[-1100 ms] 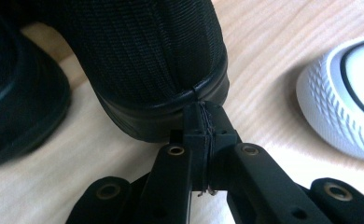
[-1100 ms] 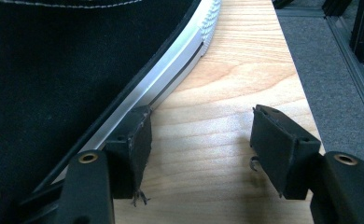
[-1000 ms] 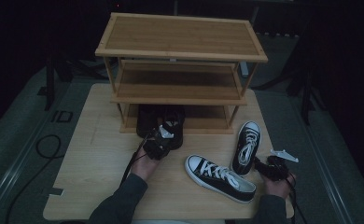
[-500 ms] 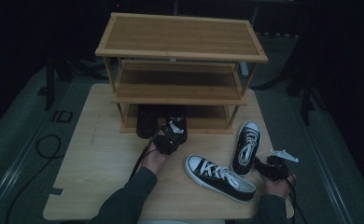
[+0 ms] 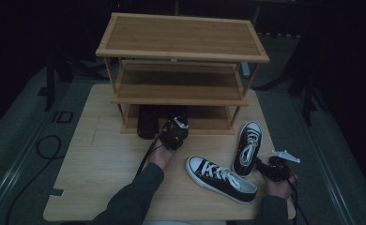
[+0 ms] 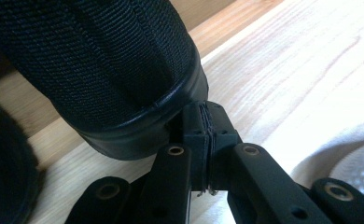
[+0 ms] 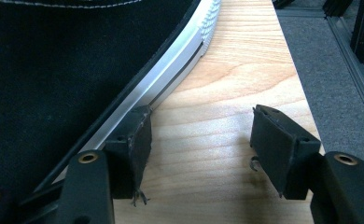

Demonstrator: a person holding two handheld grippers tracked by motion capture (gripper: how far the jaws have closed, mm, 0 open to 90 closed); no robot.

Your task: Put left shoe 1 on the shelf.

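Wooden counter [image 5: 101,154] – black shoe [image 5: 148,123] at 11 o'clock, shelved; my left fingers [image 6: 203,126] shut, nudging another in; right fingers [image 7: 269,135] wide beside two sneakers [image 5: 221,178] still waiting

The right gripper [image 7: 199,154] stands open over the wooden table [image 7: 236,70]; a black sneaker [image 7: 63,60] fills the frame's upper left, its white sole touching the left jaw.

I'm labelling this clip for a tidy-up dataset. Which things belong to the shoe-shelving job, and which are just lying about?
Part of the job:
- left gripper, shut, pressing against a black shoe
- another black shoe on the bottom shelf
- wooden shoe rack
- two black-and-white sneakers
- right gripper, open beside a sneaker

Lying about:
- loose cable on the floor
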